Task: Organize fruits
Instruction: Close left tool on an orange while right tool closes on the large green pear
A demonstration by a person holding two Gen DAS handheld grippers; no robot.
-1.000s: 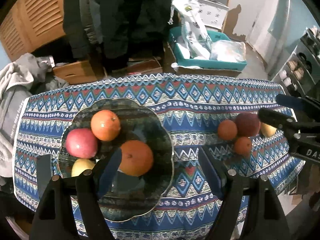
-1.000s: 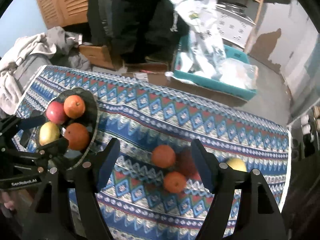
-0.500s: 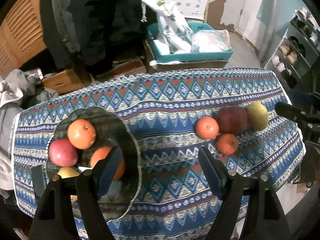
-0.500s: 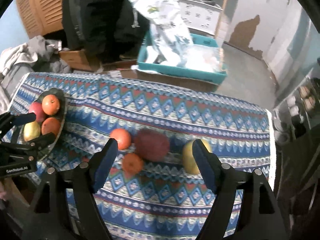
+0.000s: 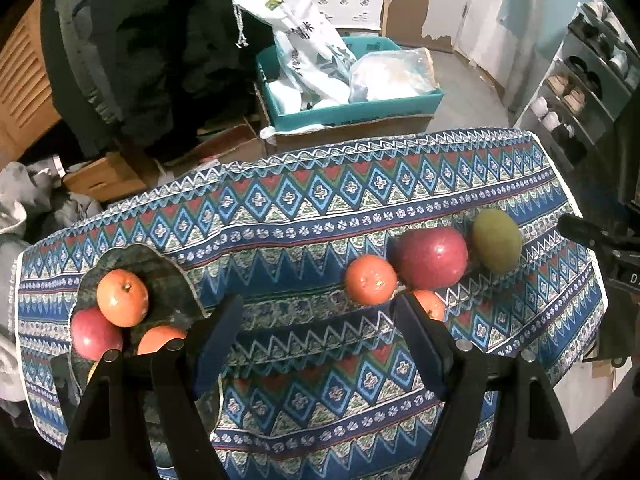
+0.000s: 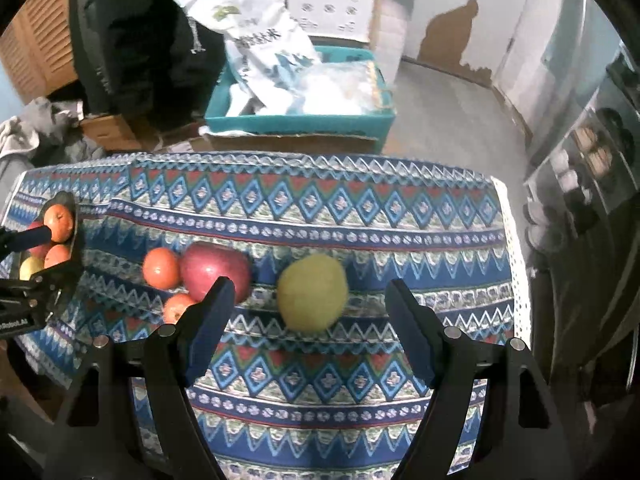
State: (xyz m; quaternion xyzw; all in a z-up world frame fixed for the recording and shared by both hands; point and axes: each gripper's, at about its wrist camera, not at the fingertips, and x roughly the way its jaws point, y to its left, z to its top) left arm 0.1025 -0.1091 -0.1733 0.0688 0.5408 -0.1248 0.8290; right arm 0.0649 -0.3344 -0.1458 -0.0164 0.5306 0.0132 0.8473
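My right gripper [image 6: 306, 304] hangs wide and empty over the yellow-green fruit [image 6: 312, 293], probably a mango, at twelve o'clock, ready to straddle it.

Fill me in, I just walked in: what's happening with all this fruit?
A person is sorting fruit with two handheld grippers. Some already sits in the dark plate. A red apple, two oranges and a yellow-green fruit lie loose on the patterned cloth. Both the left gripper and the right gripper are open and empty.

Open tongs [image 5: 318, 322], loose fruit [image 5: 434, 258], fruit plate [image 5: 168, 276]
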